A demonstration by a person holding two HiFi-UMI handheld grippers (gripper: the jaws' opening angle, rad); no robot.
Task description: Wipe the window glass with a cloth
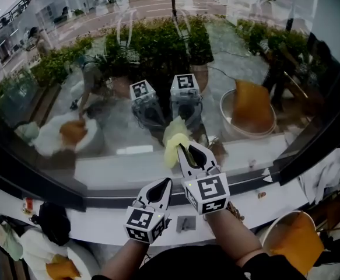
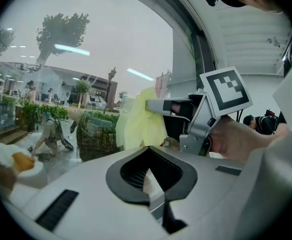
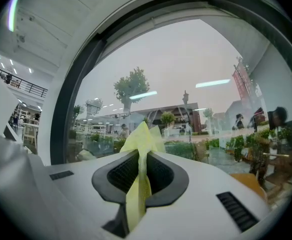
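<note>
A yellow cloth (image 1: 174, 143) is pinched in my right gripper (image 1: 187, 150), whose jaws are shut on it; the cloth (image 3: 139, 149) sticks out past the jaw tips toward the window glass (image 1: 158, 69). From the left gripper view the same cloth (image 2: 138, 121) bunches against the glass (image 2: 85, 59) in front of the right gripper (image 2: 158, 105). My left gripper (image 1: 160, 186) hangs lower, near the sill, shut with nothing between its jaws (image 2: 153, 176). Reflections of both grippers and of the cloth show in the pane.
A white sill (image 1: 158, 171) and a dark window frame (image 1: 309, 150) run below the glass. Bowls with orange cloths (image 1: 292, 244) sit at the lower right and lower left (image 1: 59, 267). A small grey square (image 1: 186, 223) lies on the ledge. Hedges and people are outside.
</note>
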